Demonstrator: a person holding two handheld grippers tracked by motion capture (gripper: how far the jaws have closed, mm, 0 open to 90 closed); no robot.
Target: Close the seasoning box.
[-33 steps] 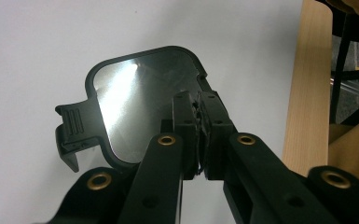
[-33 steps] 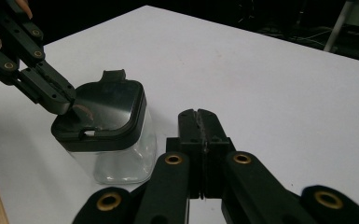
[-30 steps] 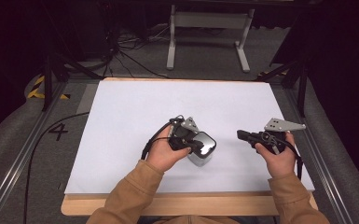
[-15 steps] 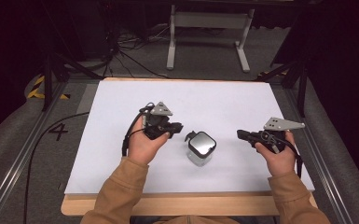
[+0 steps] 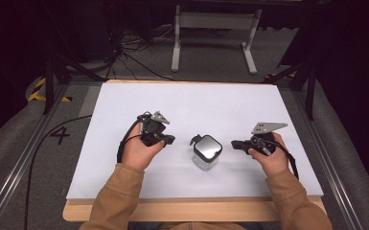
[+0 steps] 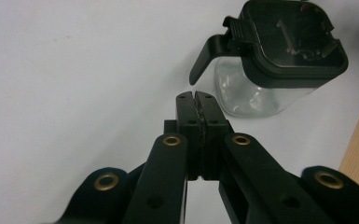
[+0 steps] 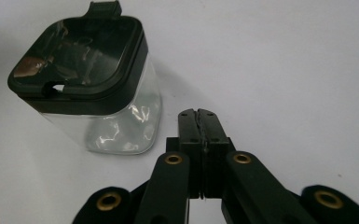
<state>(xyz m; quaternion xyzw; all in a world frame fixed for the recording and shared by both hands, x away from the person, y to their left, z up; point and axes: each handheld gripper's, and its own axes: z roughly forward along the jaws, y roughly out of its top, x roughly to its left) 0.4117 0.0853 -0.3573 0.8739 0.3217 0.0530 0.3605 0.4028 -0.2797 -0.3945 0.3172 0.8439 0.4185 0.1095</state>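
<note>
A small clear square jar with a black lid (image 5: 206, 150) stands upright on the white table top (image 5: 191, 110), between my two grippers. The lid has a black latch handle (image 6: 208, 55) that sticks out to one side. My left gripper (image 5: 168, 140) is to the left of the jar, apart from it, jaws pressed together on nothing (image 6: 196, 97). My right gripper (image 5: 235, 143) is to the right of the jar, also apart from it and shut on nothing (image 7: 198, 113). The jar (image 7: 95, 84) looks empty.
The white sheet lies on a wooden board whose front edge (image 5: 191, 210) runs along the person's side. A black cable (image 5: 40, 153) trails over the grey floor at the left. A metal stand (image 5: 213, 28) is beyond the table.
One second ago my left gripper was at the jar. It has since drawn back to the left, leaving the jar standing alone. The right gripper has stayed put.
</note>
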